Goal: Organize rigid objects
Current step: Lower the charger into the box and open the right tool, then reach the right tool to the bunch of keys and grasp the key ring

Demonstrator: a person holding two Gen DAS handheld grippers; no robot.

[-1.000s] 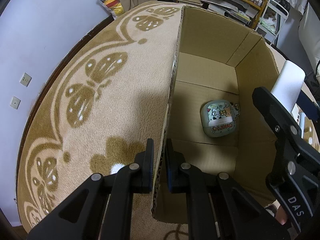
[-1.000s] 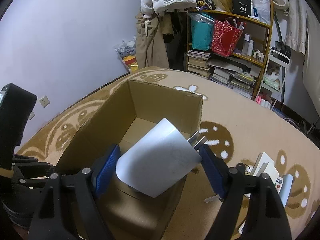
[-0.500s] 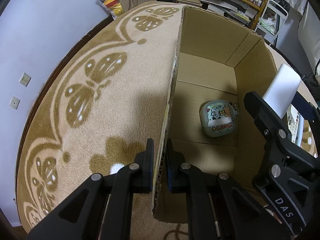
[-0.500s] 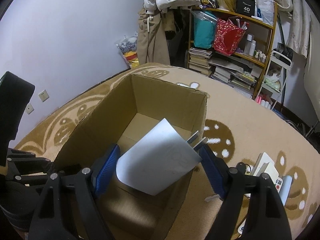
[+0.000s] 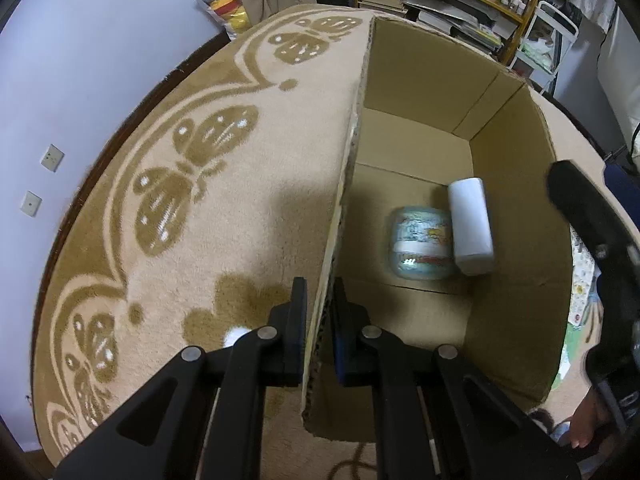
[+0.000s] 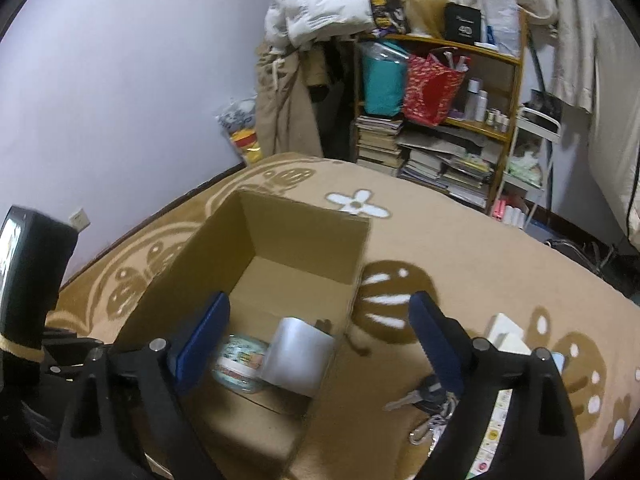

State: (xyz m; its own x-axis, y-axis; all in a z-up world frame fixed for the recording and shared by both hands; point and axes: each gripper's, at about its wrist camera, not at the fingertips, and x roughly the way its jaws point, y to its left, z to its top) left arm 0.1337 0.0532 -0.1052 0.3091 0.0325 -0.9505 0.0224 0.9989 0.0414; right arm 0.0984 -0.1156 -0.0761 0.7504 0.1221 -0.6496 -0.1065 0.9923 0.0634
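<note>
An open cardboard box stands on the patterned rug. My left gripper is shut on the box's near left wall, one finger inside and one outside. A white plug-in charger lies on the box floor, touching a round printed tin. In the right wrist view the charger and the tin lie below my right gripper. Its jaws are opening, with nothing pressed between the blue pads. One right finger shows blurred beside the box's right wall.
A bunch of keys and white boxes and booklets lie on the rug right of the box. A cluttered shelf with stacked books stands at the back. Wall sockets sit low on the left wall.
The right gripper let go of the white charger, which dropped into the box beside the tin. Its jaws spread wider and it rose slightly. The left gripper kept still on the box wall.
</note>
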